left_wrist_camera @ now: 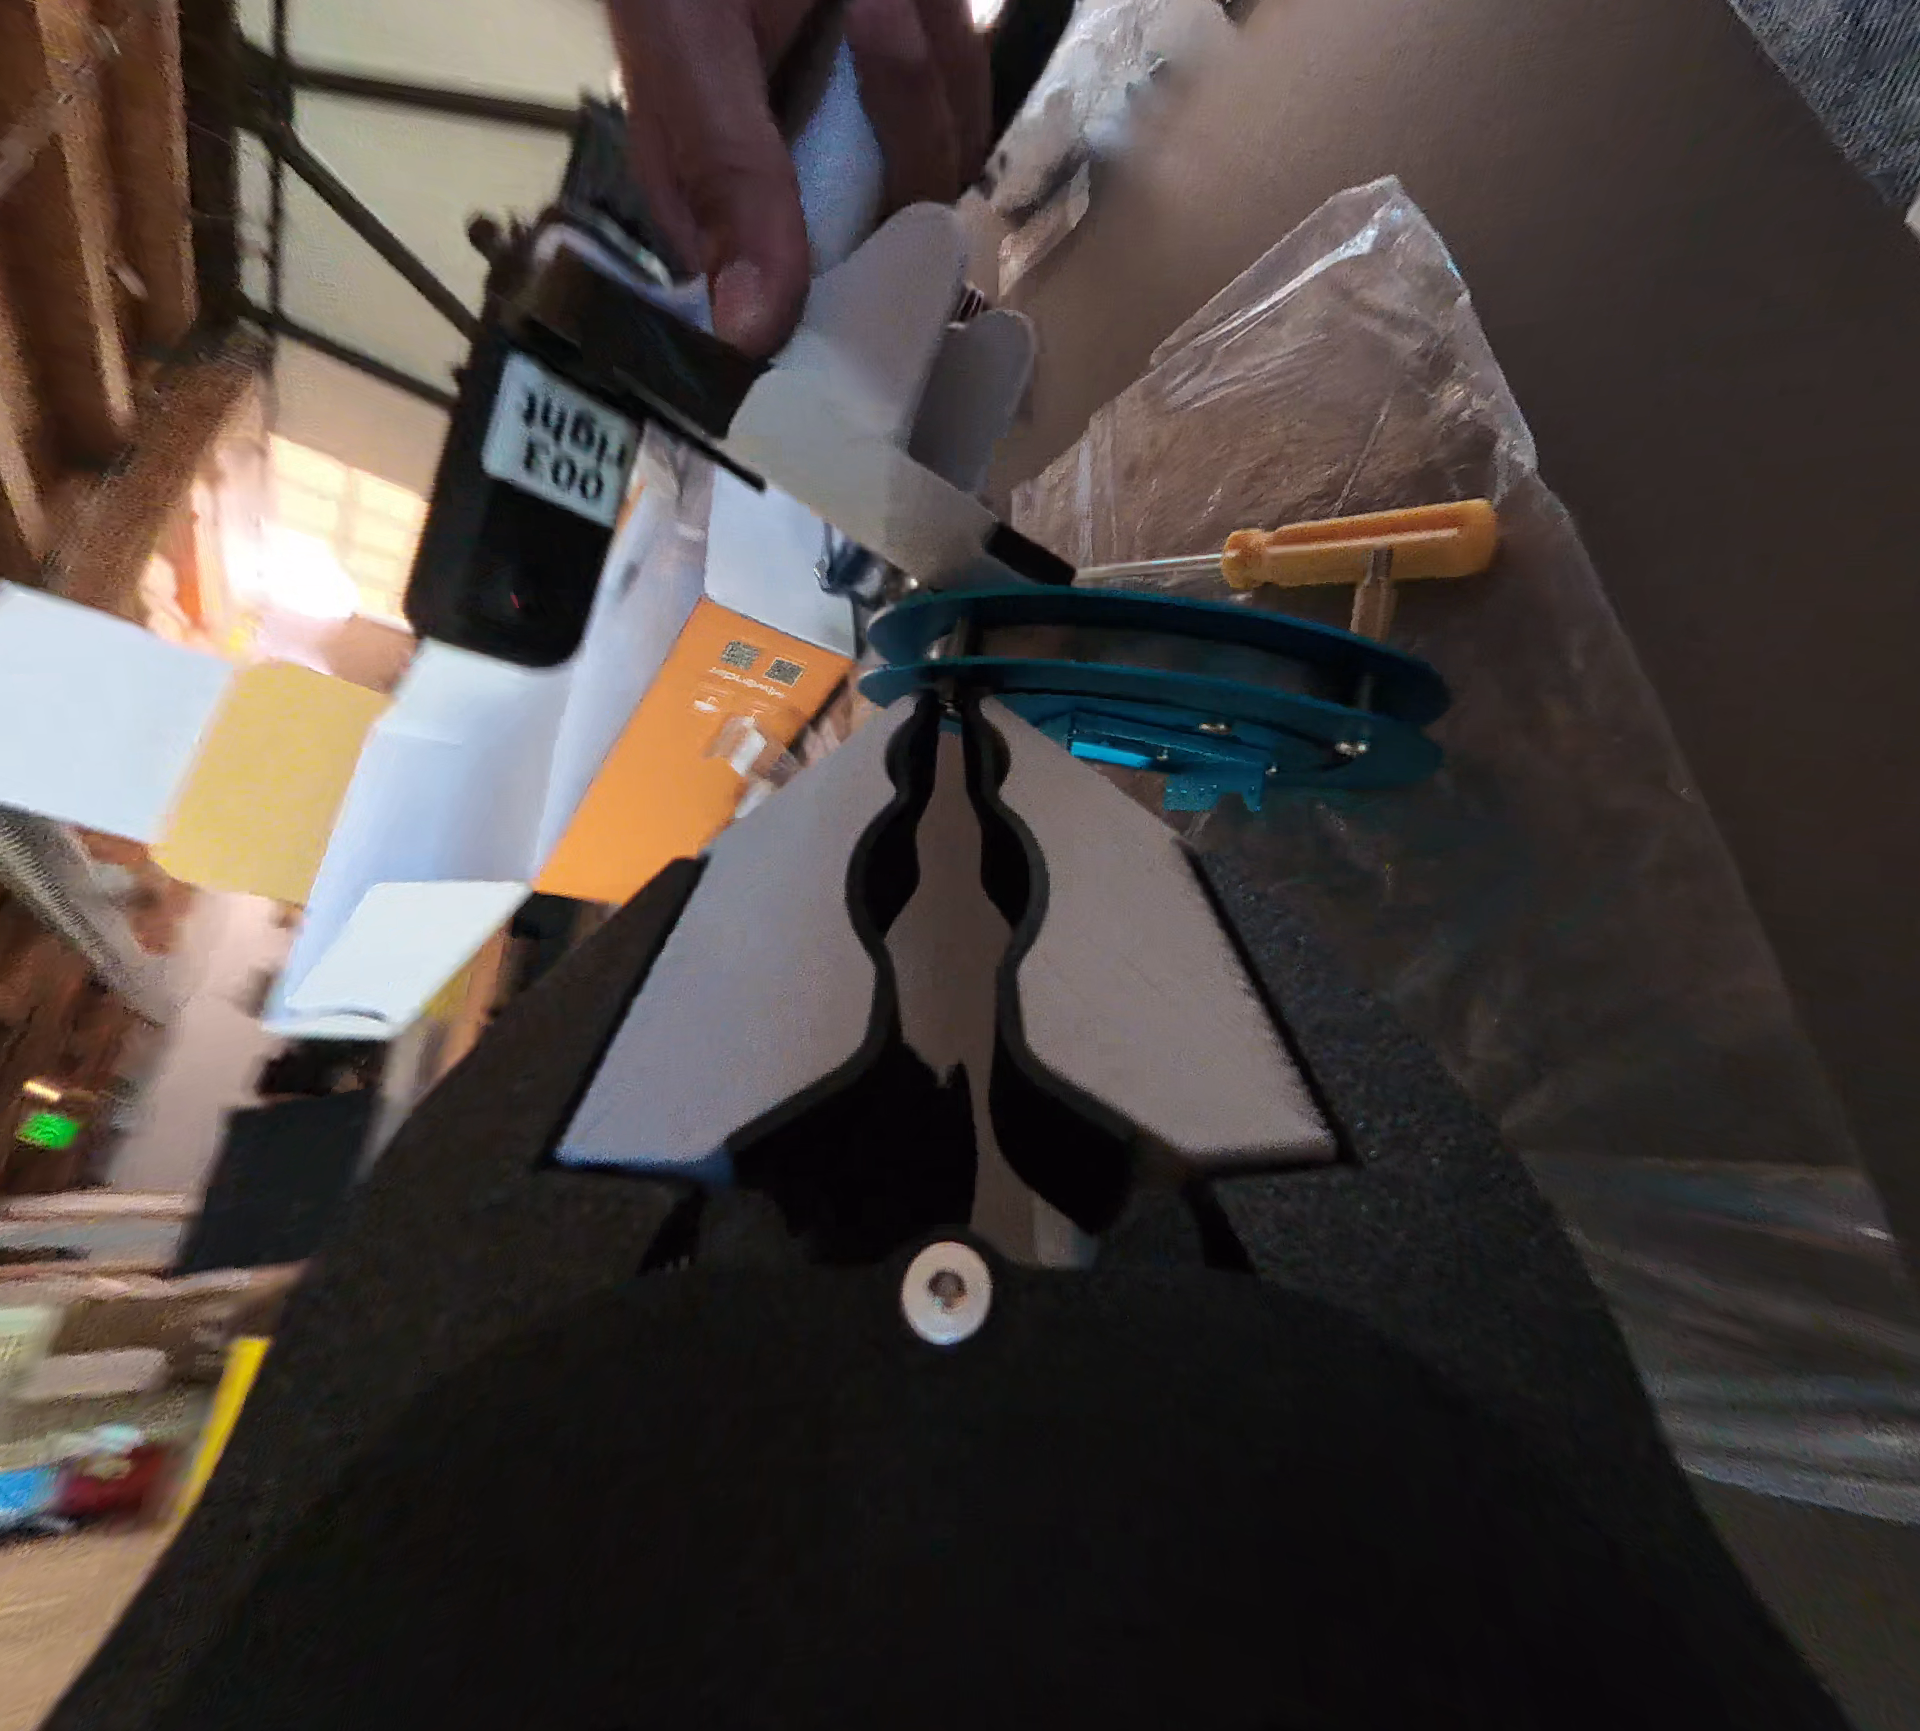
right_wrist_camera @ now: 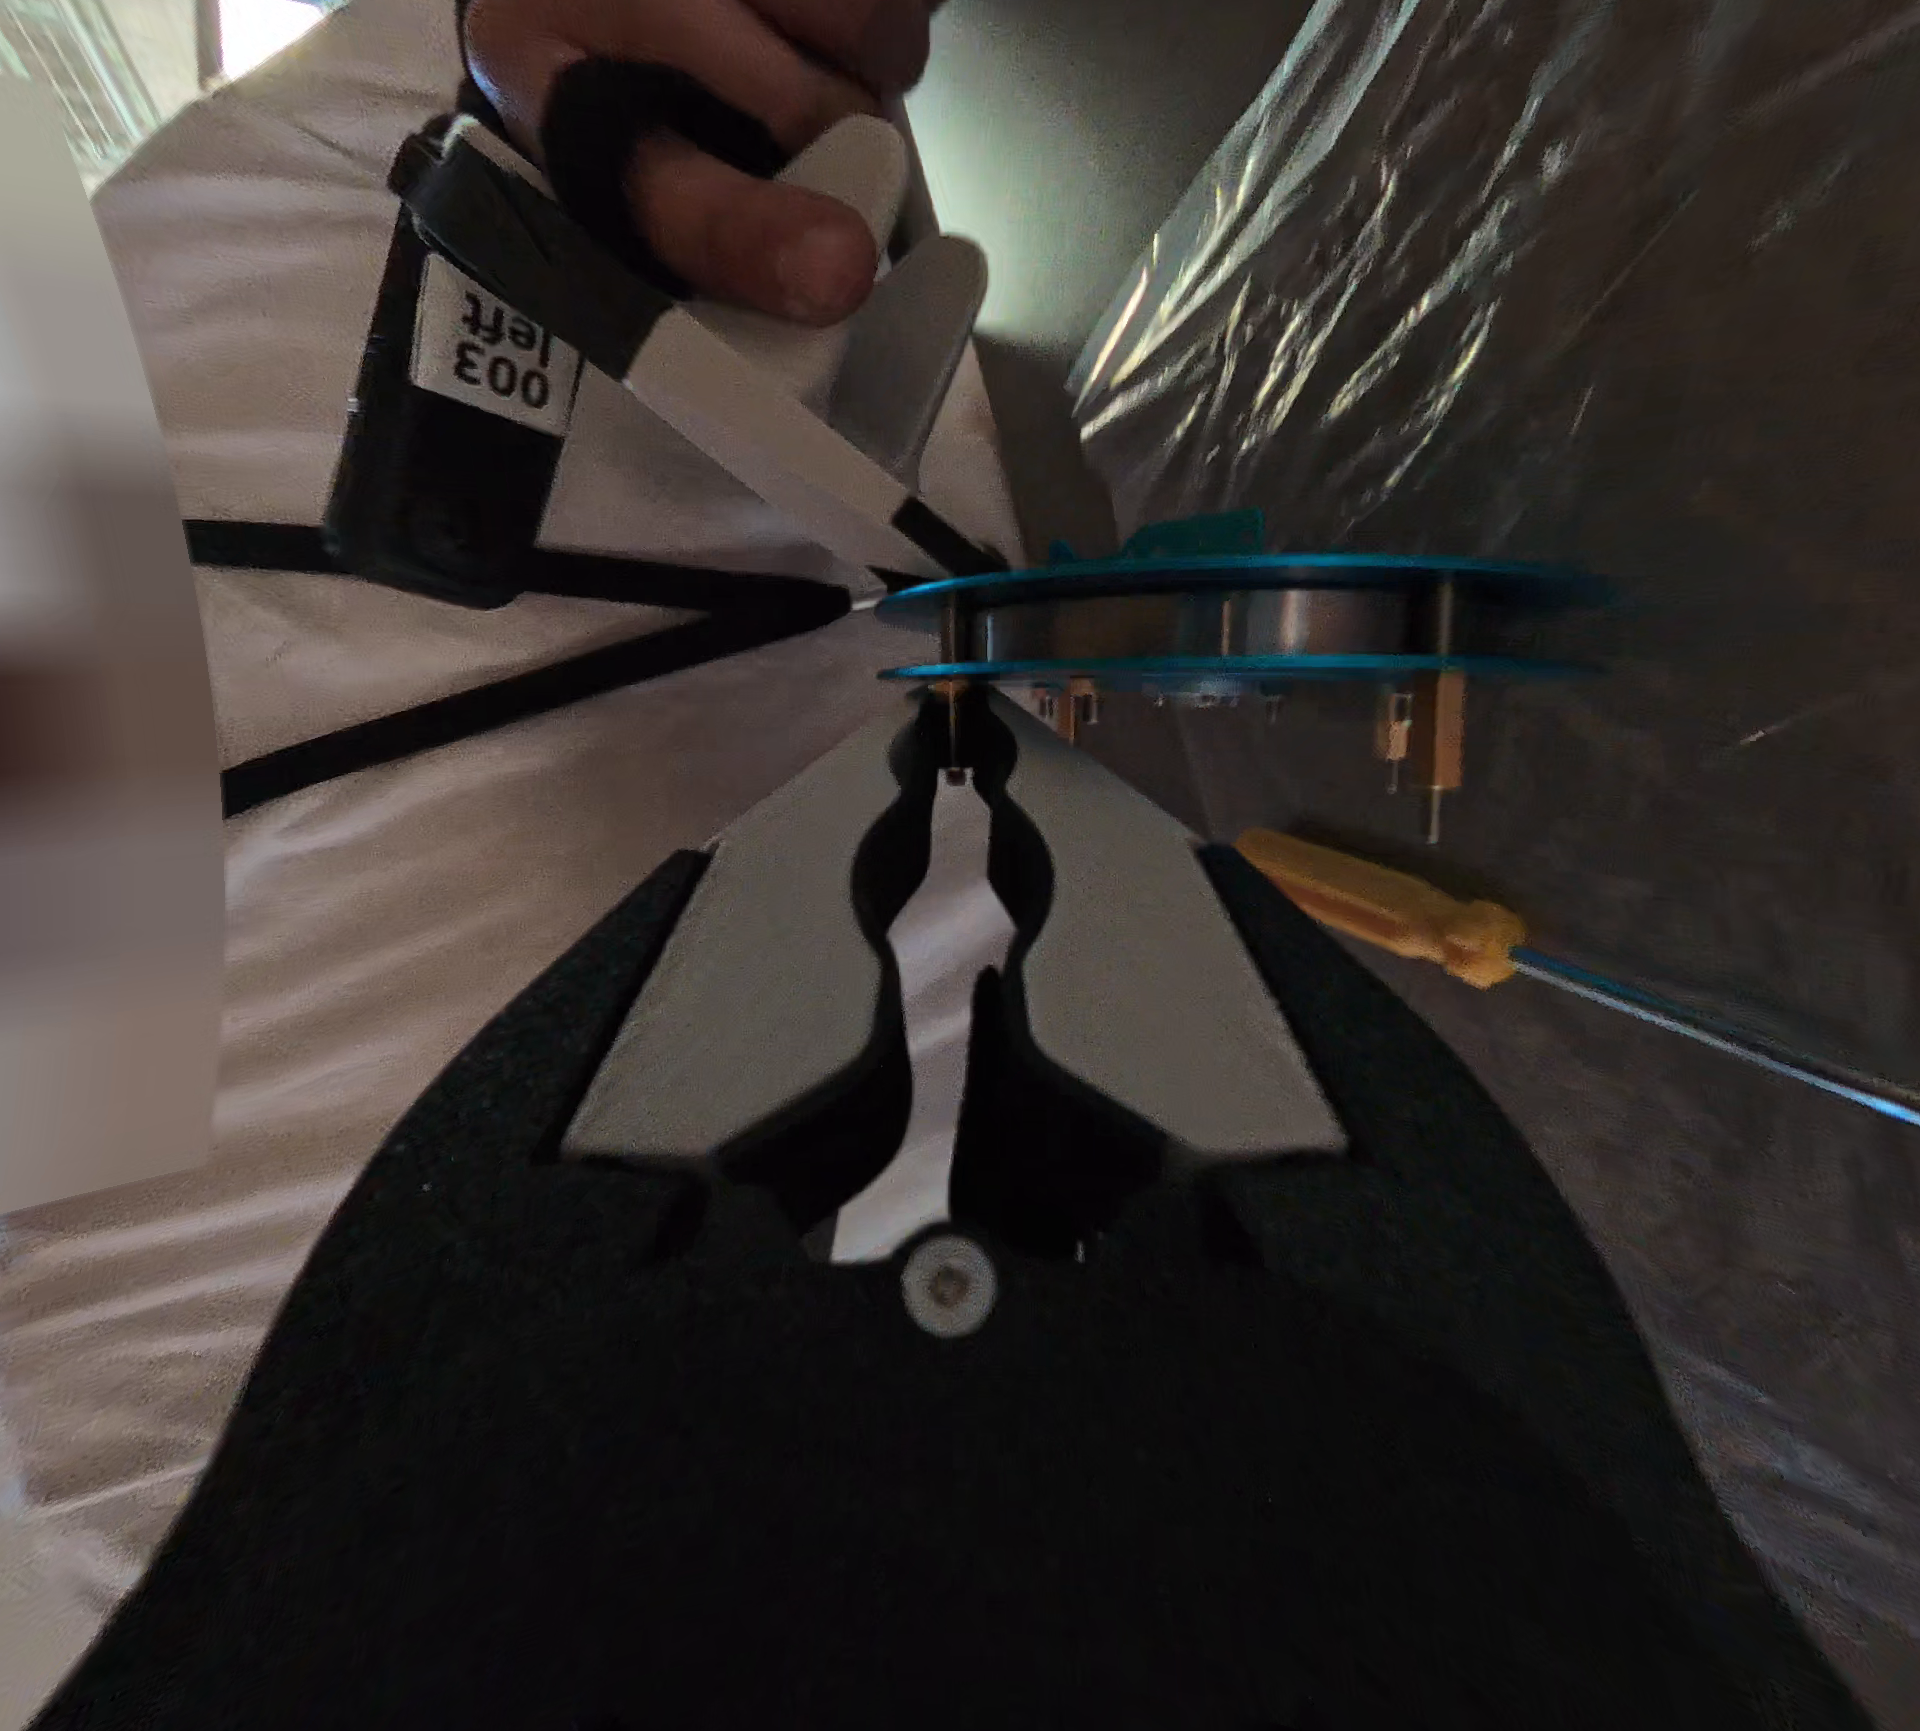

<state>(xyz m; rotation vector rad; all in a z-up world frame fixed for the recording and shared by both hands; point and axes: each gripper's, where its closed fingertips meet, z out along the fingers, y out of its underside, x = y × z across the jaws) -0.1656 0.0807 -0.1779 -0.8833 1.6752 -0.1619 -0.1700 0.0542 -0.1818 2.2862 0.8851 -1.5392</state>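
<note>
on brown table (left_wrist_camera: 1558,175) | plastic sheet (left_wrist_camera: 1351,393) | blue disc assembly (left_wrist_camera: 1143,642)

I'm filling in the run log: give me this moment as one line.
left gripper: shut on blue plate stack edge | right gripper: shut on standoff under stack | screwdriver: lying on plastic sheet

**Labels and printed marks in view**

A white sticker (left_wrist_camera: 562,443) with dark printed characters, seen upside down, sits on the black camera housing of the far tool in the left wrist view. A like white sticker (right_wrist_camera: 492,361) sits on the black housing of the far tool in the right wrist view. An orange box (left_wrist_camera: 694,725) at mid-left bears two small square codes and faint print, too blurred to read.
</note>
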